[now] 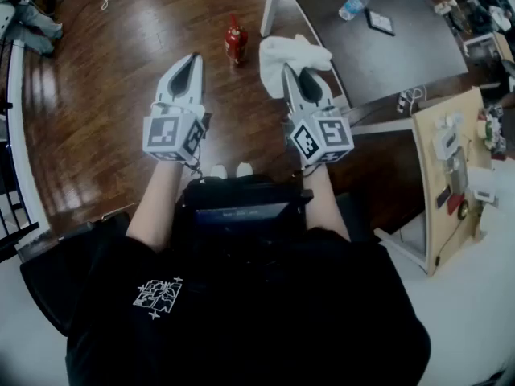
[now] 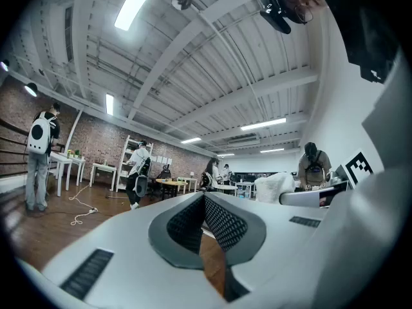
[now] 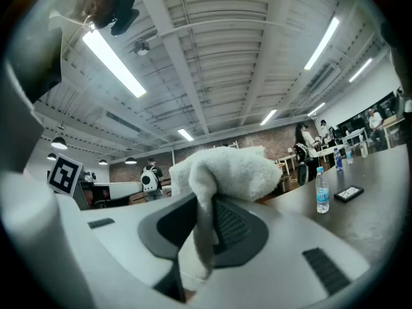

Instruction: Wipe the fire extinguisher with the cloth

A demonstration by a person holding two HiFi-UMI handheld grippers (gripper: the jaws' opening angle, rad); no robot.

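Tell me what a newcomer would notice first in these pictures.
The white cloth, bunched up and clamped in the right claw, stands out most. Just ahead, a red fire extinguisher stands upright on the wooden floor, while the left claw is shut and empty.

1. Here we are in a big open-plan workspace, part office, part lab, and a long brick wall (image 2: 96, 140) closes off the far end.
2. Against the brick wall stands white shelving (image 2: 122, 163). In front of it are white desks (image 2: 103, 167) and people with backpacks (image 2: 38, 153).
3. Above the brick wall there are bare white beams (image 2: 257, 85) and strip lights (image 2: 137, 2), an industrial ceiling!
4. Well out from the brick wall lies a polished wooden floor (image 1: 105, 95), and there's a dark desk (image 1: 378, 55) carrying a water bottle (image 1: 355, 3).
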